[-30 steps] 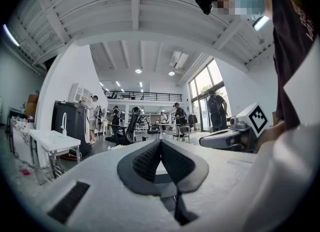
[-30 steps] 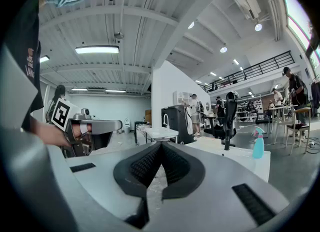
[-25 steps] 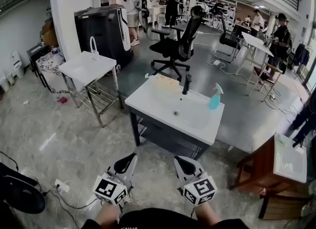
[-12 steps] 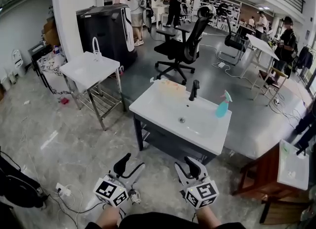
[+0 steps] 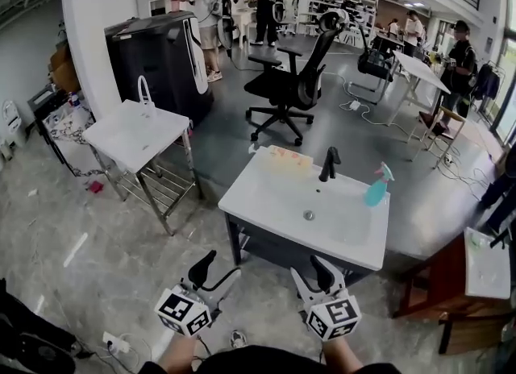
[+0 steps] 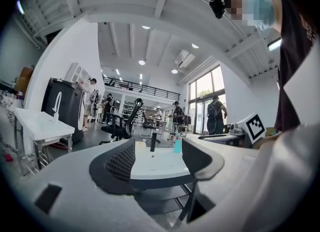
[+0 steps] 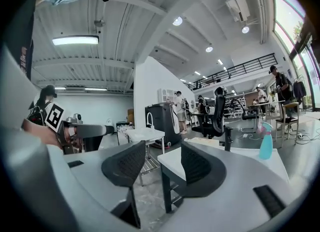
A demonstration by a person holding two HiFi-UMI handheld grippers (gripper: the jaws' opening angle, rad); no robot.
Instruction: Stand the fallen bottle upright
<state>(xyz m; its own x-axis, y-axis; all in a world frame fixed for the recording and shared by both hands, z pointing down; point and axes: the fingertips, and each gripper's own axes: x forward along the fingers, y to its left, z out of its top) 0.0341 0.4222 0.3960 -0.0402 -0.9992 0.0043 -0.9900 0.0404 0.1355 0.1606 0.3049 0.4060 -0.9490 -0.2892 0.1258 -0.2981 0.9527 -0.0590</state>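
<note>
A teal spray bottle (image 5: pixel 376 187) stands upright near the right end of a white sink table (image 5: pixel 266 203), right of its black faucet (image 5: pixel 328 164). It also shows in the left gripper view (image 6: pixel 177 143) and the right gripper view (image 7: pixel 265 141). My left gripper (image 5: pixel 216 269) and right gripper (image 5: pixel 314 271) hang side by side over the floor, short of the table's near edge. Both point level at the table. Their jaws have just been opening and now stand open, left (image 6: pixel 157 148) and right (image 7: pixel 162 151), with nothing between them.
A pale yellow thing (image 5: pixel 284 157) lies at the table's back edge. A second white sink stand (image 5: pixel 129 132) and a black cabinet (image 5: pixel 157 54) are to the left, an office chair (image 5: pixel 289 82) behind. A brown wooden table (image 5: pixel 439 284) stands at right. Cables (image 5: pixel 117 342) lie on the floor.
Both grippers' jaws went from shut to open. Both grippers have moved toward the sink table, which now lies closer and further right in the head view.
</note>
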